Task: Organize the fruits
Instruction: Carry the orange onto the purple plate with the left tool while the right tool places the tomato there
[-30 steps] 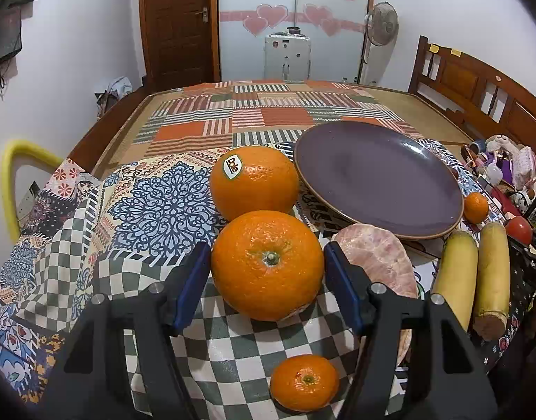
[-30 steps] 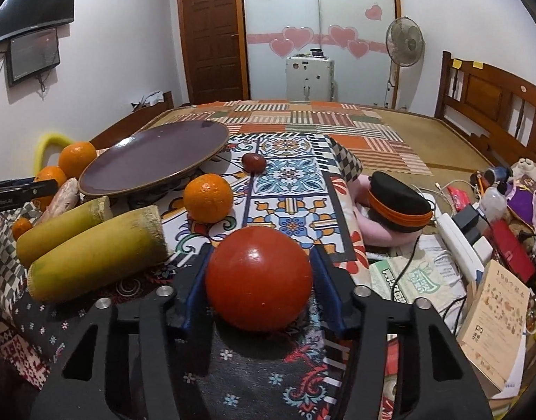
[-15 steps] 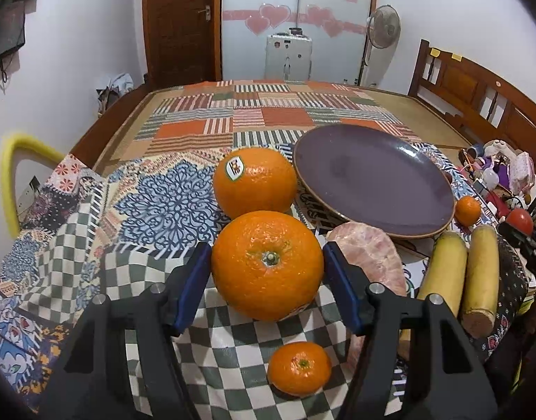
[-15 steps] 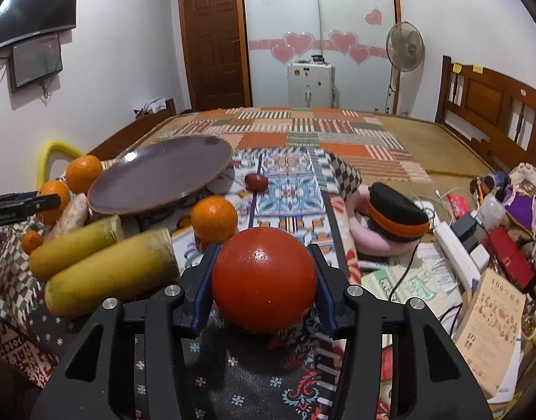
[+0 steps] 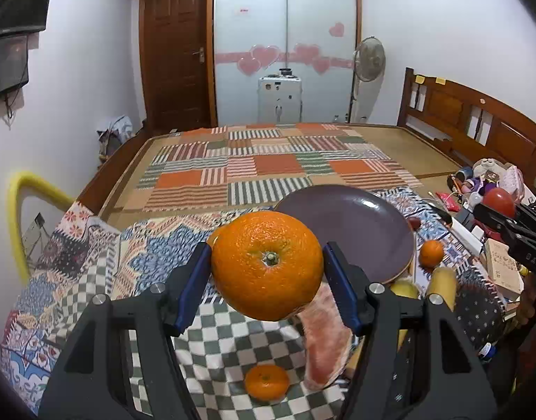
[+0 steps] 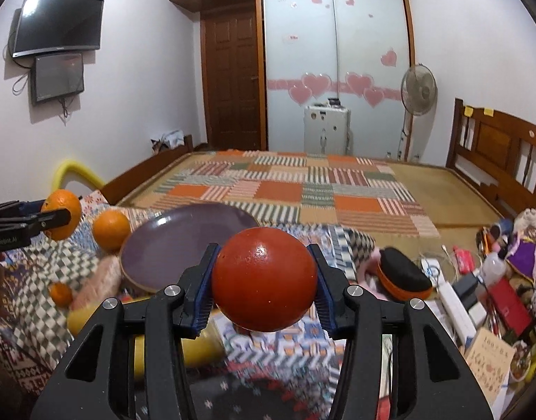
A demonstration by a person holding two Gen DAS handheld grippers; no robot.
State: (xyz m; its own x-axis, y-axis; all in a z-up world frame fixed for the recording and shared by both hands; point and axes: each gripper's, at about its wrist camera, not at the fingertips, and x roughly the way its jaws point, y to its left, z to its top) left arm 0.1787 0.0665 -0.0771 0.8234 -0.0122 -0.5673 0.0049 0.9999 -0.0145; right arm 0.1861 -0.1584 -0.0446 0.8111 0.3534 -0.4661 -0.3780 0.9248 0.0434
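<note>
Clamped between the blue pads of the left gripper: a large orange, stem end toward the camera, held clear above the checked part of the patchwork cloth. Pinched likewise in the right gripper: a glossy red fruit, aloft over the bed's near edge.

Lying between the two: a wide purple plate with a brown rim, bare inside, resting on the cloth just beyond the held orange. Not one fruit on it. Scattered around it instead: a second large orange left of the plate in the right wrist view; a small mandarin on the checks below the left gripper; another small mandarin just off the plate's right rim; a tiny dark red fruit at that same rim, touching or not impossible to tell. Beside the near rim, a pink, veined peeled fruit and two yellow-green cane-like lengths, lying side by side.

Off to the right of the cloth, a jumble of household clutter: a black and orange cap, a booklet, a white power strip. Behind, a wooden headboard and a standing fan.
</note>
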